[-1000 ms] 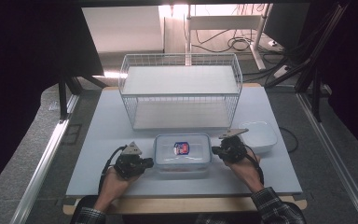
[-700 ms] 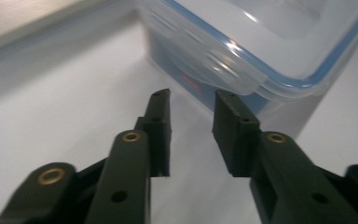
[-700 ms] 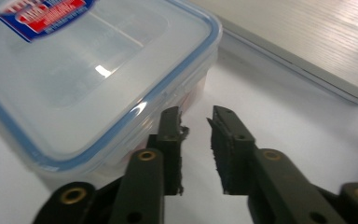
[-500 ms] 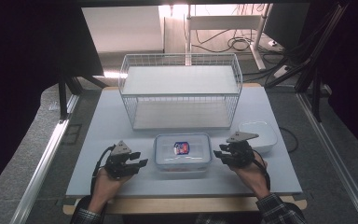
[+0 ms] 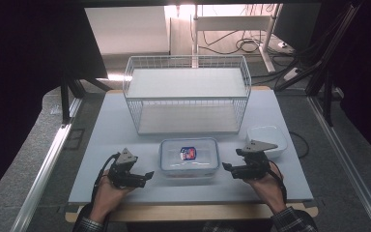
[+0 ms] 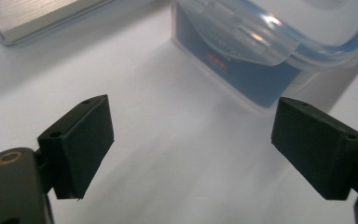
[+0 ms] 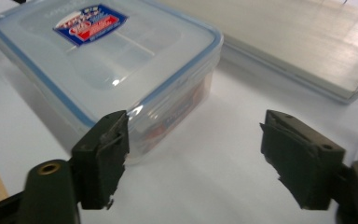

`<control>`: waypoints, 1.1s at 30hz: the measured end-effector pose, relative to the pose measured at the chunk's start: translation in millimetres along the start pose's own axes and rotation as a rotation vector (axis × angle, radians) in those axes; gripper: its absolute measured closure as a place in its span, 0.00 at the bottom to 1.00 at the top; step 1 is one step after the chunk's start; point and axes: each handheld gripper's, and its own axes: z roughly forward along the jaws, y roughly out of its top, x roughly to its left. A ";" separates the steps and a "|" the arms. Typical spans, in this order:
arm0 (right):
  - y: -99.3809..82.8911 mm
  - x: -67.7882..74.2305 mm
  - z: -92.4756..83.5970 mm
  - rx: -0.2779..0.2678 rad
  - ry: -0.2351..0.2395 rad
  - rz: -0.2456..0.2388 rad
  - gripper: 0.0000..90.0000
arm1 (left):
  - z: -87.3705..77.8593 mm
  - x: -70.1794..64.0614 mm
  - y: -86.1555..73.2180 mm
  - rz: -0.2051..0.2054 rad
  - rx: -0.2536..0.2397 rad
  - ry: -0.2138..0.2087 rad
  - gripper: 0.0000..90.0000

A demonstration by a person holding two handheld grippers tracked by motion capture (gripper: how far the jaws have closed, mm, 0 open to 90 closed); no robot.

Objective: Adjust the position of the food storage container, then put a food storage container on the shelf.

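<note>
Between both grippers' just-released fingers [image 5: 147, 173], lidded container [image 5: 189, 155] lies lengthwise left-right, untouched.

High view overhead; gripper views close — sharing container [image 5: 189, 156].

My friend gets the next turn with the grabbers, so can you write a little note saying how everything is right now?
Left gripper: open, holding nothing; its fingers have just been opening. It sits left of the lidded box, not touching it.
Right gripper: open, holding nothing; its fingers have just been opening too. It sits right of the box, not touching it.
Things: the box stands on the table, lid on, in front of the wire basket. A white tub sits at the right.
Done: both grippers have let go of the box.
Left: probably moving the box on, maybe into the basket.
</note>
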 end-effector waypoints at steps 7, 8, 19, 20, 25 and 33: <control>-0.8 1.0 4.8 0.014 0.017 -0.009 0.16 | -1.3 2.4 -0.1 -0.021 -0.015 -0.004 0.10; -0.3 0.9 4.8 0.007 0.017 -0.009 0.15 | -1.4 2.9 -0.3 -0.023 -0.018 -0.007 0.10; 8.7 -0.8 0.0 -0.046 0.038 -0.011 0.07 | 0.7 10.0 -0.3 -0.014 -0.111 -0.042 0.04; 9.8 -1.0 0.0 -0.051 0.039 -0.009 0.07 | 0.5 10.2 0.3 -0.015 -0.112 -0.044 0.04; 15.7 -2.5 2.8 -0.057 0.059 0.009 0.05 | -1.6 7.6 11.4 -0.017 -0.102 -0.047 0.04; 28.4 -1.5 14.3 -0.029 0.087 0.016 0.03 | 2.3 -3.0 38.0 0.010 -0.063 -0.073 0.01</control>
